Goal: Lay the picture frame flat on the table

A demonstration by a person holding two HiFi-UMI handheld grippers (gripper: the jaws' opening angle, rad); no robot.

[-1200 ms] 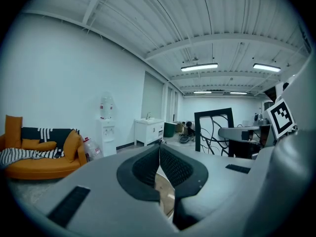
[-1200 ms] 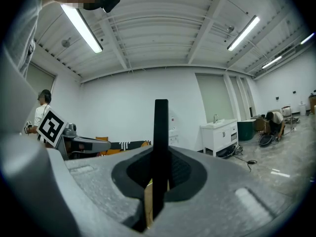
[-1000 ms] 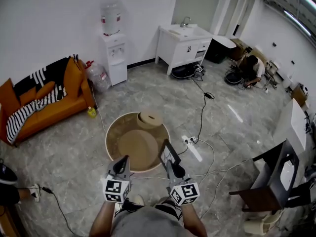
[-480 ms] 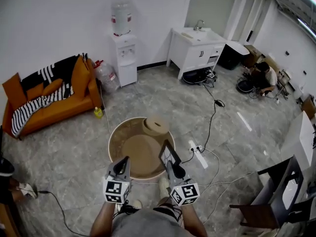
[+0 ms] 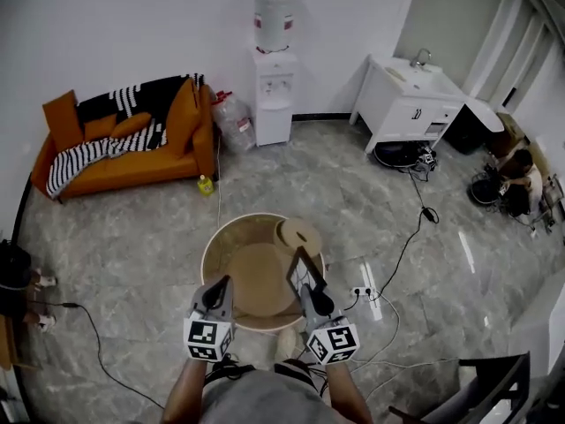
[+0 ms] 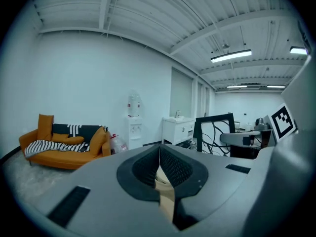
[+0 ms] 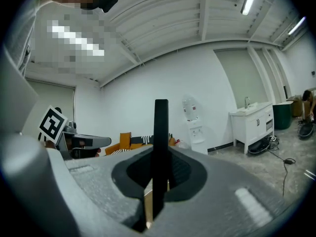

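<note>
One thin black rectangular picture frame [image 7: 160, 132] is clamped upright in the right gripper [image 5: 309, 291], over the round tan wooden table [image 5: 231, 235]. Left gripper [image 6: 159, 168] is closed, empty. With an edge-only pinch, a slip or hard drop is risked when it is tilted.

Place: staged living-room corner in a bare lab-style hall | landmark: round table [image 5: 231, 228] on grey marble-look floor tiles [image 5: 124, 246] | beyond it, along white wall [image 5: 124, 25]: orange sofa [image 5: 132, 159], water dispenser [image 5: 273, 104] | beyond-right: white sink cabinet [image 5: 408, 106] | right of it: loose cables [image 5: 413, 226], power strip [image 5: 363, 291] | overhead: exposed beams [image 6: 106, 11], tube lights [image 6: 230, 56]
</note>
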